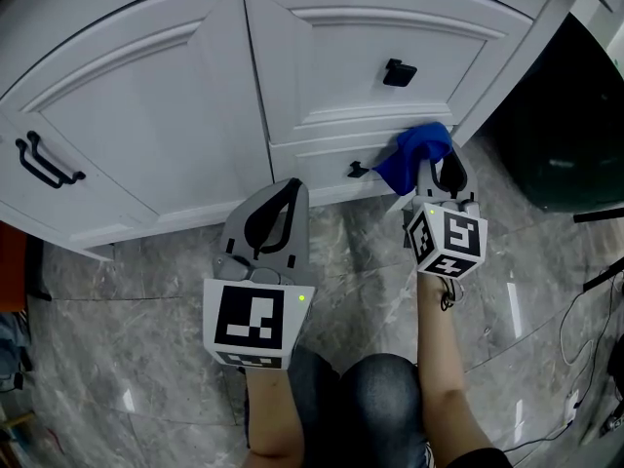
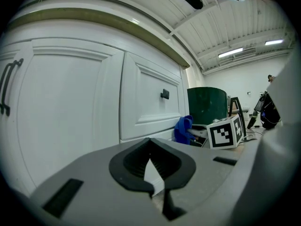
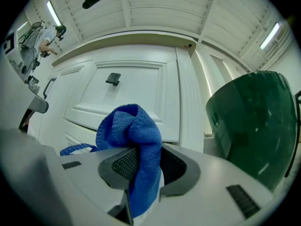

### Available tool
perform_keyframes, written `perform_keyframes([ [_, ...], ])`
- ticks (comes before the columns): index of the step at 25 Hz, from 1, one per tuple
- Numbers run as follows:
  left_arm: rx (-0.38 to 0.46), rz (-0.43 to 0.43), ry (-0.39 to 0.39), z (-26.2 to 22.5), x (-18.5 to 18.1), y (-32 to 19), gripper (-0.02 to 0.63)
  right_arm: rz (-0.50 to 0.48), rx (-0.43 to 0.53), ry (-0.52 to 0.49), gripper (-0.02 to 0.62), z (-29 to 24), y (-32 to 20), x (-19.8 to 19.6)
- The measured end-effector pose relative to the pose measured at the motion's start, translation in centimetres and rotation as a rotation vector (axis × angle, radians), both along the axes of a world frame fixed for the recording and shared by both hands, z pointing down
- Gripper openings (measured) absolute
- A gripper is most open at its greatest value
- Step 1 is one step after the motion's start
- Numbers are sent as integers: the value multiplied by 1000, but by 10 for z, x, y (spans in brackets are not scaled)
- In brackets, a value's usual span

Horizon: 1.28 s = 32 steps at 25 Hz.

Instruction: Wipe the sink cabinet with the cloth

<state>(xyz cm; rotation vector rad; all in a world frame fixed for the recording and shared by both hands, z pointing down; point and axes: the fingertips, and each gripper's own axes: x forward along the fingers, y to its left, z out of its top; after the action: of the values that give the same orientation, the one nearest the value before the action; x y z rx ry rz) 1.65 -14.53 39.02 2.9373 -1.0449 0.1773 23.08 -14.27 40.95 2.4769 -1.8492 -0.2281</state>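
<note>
Bunching out of the right gripper's (image 1: 436, 175) clamped jaws, the blue cloth (image 1: 417, 152) sits up against the white sink cabinet's (image 1: 255, 96) lower drawer front (image 1: 312, 160), just right of its black handle (image 1: 359, 170) (the upper drawer's knob (image 1: 399, 72) lies above). The left gripper (image 1: 277, 213), jaws together on nothing, hangs near the left door (image 1: 127, 135), apart from the cloth.

The sink cabinet (image 1: 146, 115) is flat and open across its left door, with bare marble floor (image 1: 127, 291) below. A black bar handle (image 1: 44, 161) juts out at its far left, a square knob (image 1: 399, 72) on its upper drawer and a small pull (image 1: 359, 170) on the lower one. Right of the cabinet a dark green bin (image 1: 565, 135) stands close, leaving a narrow gap. Cables (image 1: 570, 330) lie on the floor further right.
</note>
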Motion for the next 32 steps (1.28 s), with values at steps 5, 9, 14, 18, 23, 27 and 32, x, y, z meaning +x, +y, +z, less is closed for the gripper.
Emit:
perform_keyframes([
  [5,4,-9,9,0,2,-2,0,29,13,-35,115,1,5,17],
  [9,4,-4,-2,2,4,-2,0,64,11,-58,115,2,9,35],
  [14,3,7,-11,3,4,-1,0,78,6,-64,115,2,11,46],
  [18,-2,3,-1,1,-2,-2,0,90,0,-54,115,2,11,46],
  [23,-4,-20,48,-6,-12,-4,0,145,-24,-83,115,2,14,43],
  [27,-14,-33,66,-9,-22,-6,0,45,4,-78,115,-15,12,2],
  [32,-10,-56,77,-12,-34,-10,0,-233,22,-96,115,-26,-16,-101],
])
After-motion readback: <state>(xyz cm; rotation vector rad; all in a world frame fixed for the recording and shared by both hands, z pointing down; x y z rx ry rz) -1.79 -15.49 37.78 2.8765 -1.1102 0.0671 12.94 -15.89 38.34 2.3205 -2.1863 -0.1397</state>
